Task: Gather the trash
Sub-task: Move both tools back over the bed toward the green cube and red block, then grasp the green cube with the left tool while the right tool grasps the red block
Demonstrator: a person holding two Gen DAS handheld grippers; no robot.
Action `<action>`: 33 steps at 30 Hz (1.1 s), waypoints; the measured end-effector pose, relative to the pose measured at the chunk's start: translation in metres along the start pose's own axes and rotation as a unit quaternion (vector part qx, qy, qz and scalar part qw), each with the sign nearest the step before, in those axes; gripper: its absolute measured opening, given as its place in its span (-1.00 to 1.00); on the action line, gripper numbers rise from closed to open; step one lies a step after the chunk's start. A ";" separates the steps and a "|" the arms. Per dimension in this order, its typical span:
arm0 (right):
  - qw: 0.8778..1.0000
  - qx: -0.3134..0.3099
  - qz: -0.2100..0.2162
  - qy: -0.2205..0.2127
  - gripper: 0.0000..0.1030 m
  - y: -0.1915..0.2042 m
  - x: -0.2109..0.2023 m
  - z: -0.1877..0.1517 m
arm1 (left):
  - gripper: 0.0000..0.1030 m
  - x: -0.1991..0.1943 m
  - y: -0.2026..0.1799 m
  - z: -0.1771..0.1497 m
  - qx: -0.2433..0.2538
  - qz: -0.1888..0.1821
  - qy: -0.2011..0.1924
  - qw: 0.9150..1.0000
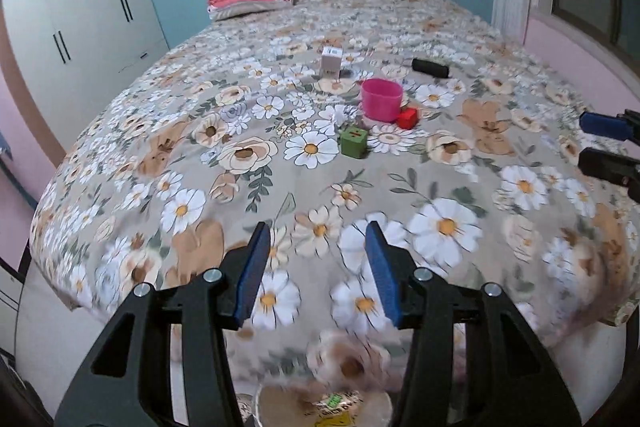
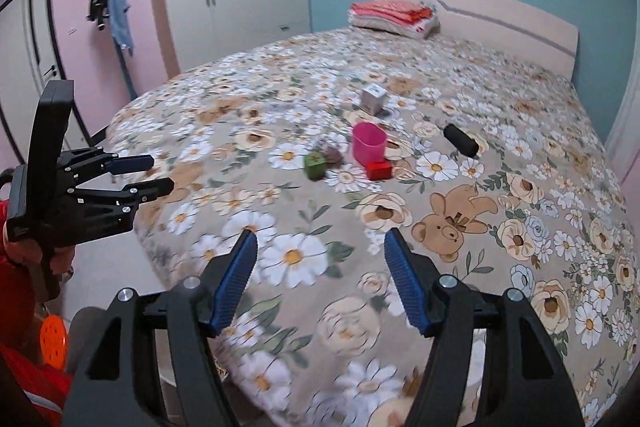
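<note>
Floral bedspread (image 1: 400,27), round pink cup (image 1: 382,100)

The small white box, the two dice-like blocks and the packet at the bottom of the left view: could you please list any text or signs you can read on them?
Green block: a cross-shaped mark on top, no words.
White box: printing too small to read.
Packet: green and yellow label, too blurred to read.
Red block: no visible mark.
</note>
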State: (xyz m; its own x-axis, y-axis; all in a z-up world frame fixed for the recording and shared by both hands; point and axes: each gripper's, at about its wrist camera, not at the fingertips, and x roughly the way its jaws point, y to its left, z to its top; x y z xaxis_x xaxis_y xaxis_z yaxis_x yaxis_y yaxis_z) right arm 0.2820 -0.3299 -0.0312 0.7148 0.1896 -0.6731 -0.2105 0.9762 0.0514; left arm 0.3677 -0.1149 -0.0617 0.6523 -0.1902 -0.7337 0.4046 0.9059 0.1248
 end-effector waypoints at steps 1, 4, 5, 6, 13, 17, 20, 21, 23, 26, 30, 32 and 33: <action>1.000 0.002 -0.001 0.003 0.33 -0.003 0.006 0.001 | -0.03 0.013 0.002 0.005 0.001 -0.005 0.006 1.000; 1.000 0.013 -0.008 0.019 0.33 -0.018 0.034 0.007 | -0.03 0.044 0.004 0.017 0.005 -0.016 0.016 1.000; 0.999 0.016 -0.010 0.027 0.33 -0.024 0.046 0.009 | -0.03 0.055 0.004 0.022 0.009 -0.022 0.016 1.000; 0.999 0.019 -0.014 0.034 0.33 -0.030 0.057 0.011 | -0.03 0.065 0.003 0.025 0.013 -0.026 0.014 0.999; 0.997 0.035 -0.027 0.059 0.33 -0.063 0.120 0.020 | -0.02 0.132 -0.005 0.049 0.044 -0.070 0.011 0.997; 0.996 0.043 -0.027 0.075 0.40 -0.081 0.157 0.026 | 0.06 0.167 -0.004 0.063 0.039 -0.106 0.019 0.993; 0.995 0.057 -0.018 0.084 0.47 -0.092 0.182 0.029 | 0.14 0.191 -0.005 0.069 0.034 -0.122 0.020 0.992; 0.994 0.062 -0.011 0.092 0.47 -0.097 0.194 0.031 | 0.14 0.199 -0.005 0.071 0.035 -0.130 0.023 0.991; 0.993 0.060 -0.007 0.098 0.47 -0.099 0.208 0.036 | 0.14 0.211 -0.007 0.074 0.037 -0.138 0.028 0.989; 0.993 0.050 -0.002 0.109 0.47 -0.101 0.231 0.040 | 0.14 0.228 -0.012 0.077 0.041 -0.151 0.041 0.987; 0.994 0.039 0.010 0.106 0.47 -0.100 0.255 0.048 | 0.14 0.236 -0.014 0.081 0.032 -0.162 0.042 0.985; 0.994 0.036 0.019 0.103 0.46 -0.099 0.264 0.051 | 0.14 0.237 -0.015 0.083 0.031 -0.163 0.042 0.985; 0.994 0.035 0.022 0.102 0.46 -0.099 0.268 0.053 | 0.14 0.238 -0.016 0.083 0.029 -0.163 0.040 0.985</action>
State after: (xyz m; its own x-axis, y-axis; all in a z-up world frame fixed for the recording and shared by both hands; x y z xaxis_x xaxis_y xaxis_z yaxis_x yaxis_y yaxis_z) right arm 0.5297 -0.3698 -0.1779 0.5548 0.2142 -0.8039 -0.1868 0.9737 0.1305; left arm 0.5695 -0.2061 -0.1824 0.4292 -0.4354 -0.7913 0.6223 0.7776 -0.0903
